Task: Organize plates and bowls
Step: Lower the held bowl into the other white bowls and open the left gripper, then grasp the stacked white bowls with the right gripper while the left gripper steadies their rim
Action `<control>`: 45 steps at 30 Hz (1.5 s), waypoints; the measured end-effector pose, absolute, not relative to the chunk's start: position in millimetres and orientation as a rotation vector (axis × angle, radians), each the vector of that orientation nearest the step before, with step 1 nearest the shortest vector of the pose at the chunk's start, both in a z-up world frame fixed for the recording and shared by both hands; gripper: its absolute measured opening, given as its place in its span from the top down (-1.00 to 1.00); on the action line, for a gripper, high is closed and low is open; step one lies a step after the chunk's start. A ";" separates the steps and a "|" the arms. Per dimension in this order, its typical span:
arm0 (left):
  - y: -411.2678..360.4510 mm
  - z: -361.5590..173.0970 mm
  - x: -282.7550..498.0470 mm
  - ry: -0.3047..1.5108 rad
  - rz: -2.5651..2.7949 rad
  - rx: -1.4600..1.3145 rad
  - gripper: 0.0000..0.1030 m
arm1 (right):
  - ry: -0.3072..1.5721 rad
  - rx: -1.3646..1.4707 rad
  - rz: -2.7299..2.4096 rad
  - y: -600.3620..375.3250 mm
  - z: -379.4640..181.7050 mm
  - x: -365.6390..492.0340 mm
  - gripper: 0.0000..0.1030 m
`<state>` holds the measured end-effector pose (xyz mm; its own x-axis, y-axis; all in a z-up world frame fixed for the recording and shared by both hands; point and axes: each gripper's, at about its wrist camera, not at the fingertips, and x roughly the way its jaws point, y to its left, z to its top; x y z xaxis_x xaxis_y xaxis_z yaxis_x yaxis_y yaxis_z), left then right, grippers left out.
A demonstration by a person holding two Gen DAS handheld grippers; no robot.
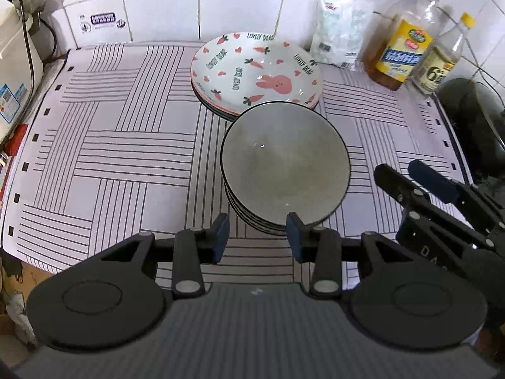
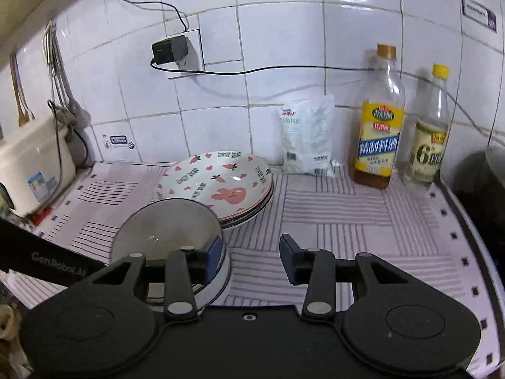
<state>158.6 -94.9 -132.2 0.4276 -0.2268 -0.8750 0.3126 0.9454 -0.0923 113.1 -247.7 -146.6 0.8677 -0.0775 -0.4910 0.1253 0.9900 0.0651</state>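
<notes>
A stack of grey bowls with dark rims (image 1: 285, 164) stands on the striped mat (image 1: 126, 145), just in front of a stack of plates topped by a white plate with pink rabbit and carrot prints (image 1: 257, 69). My left gripper (image 1: 257, 237) is open and empty, its fingertips at the near side of the bowl stack. My right gripper (image 2: 251, 259) is open and empty; its left finger (image 2: 214, 254) sits at the right rim of the bowl stack (image 2: 167, 230). The plates (image 2: 217, 183) lie behind. The right gripper also shows in the left wrist view (image 1: 410, 183).
Two bottles (image 2: 378, 123) (image 2: 430, 132) and a white packet (image 2: 307, 135) stand against the tiled wall at back right. A white appliance (image 2: 31, 164) sits at the left edge. A dark pot (image 1: 473, 120) is at the far right. A charger (image 2: 169, 49) is plugged in above.
</notes>
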 end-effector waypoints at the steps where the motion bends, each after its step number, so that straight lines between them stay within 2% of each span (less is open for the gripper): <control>1: -93.7 -130.8 155.7 1.073 -0.340 0.090 0.25 | 0.508 0.109 -0.103 -247.7 -146.3 109.6 0.11; 14: -69.3 -130.2 131.0 0.990 -0.396 0.056 0.14 | 0.542 0.120 -0.015 -236.2 -167.2 75.3 0.00; 17: -62.6 -132.2 130.1 0.955 -0.407 0.025 0.05 | 0.551 0.115 0.024 -232.5 -179.6 75.2 -0.16; 19: -61.6 -134.3 130.4 0.915 -0.394 0.023 -0.05 | 0.542 0.100 0.029 -228.7 -188.4 75.3 -0.18; 23: -55.1 -140.9 138.5 0.916 -0.397 -0.051 -0.12 | 0.533 0.105 0.047 -224.0 -207.7 84.1 -0.34; 26: -51.6 -145.2 145.5 0.908 -0.409 -0.089 -0.26 | 0.543 0.105 0.061 -222.4 -222.5 94.1 -0.51; 28: -52.1 -149.9 152.4 0.899 -0.414 -0.097 -0.31 | 0.564 0.111 0.082 -222.9 -233.0 102.7 -0.75; 30: -53.4 -158.8 162.7 0.903 -0.423 -0.119 -0.42 | 0.566 0.119 0.091 -224.1 -242.2 111.6 -0.80; 40: -59.6 -210.2 211.8 1.053 -0.470 -0.194 -0.42 | 0.527 0.095 0.141 -228.6 -260.3 141.7 -0.89; 44: -59.3 -219.3 221.3 1.053 -0.491 -0.212 -0.37 | 0.521 0.007 0.190 -223.0 -260.1 156.8 -0.91; 45: -59.8 -221.6 223.7 1.059 -0.494 -0.215 -0.26 | 0.521 -0.001 0.200 -222.3 -260.5 160.6 -0.92</control>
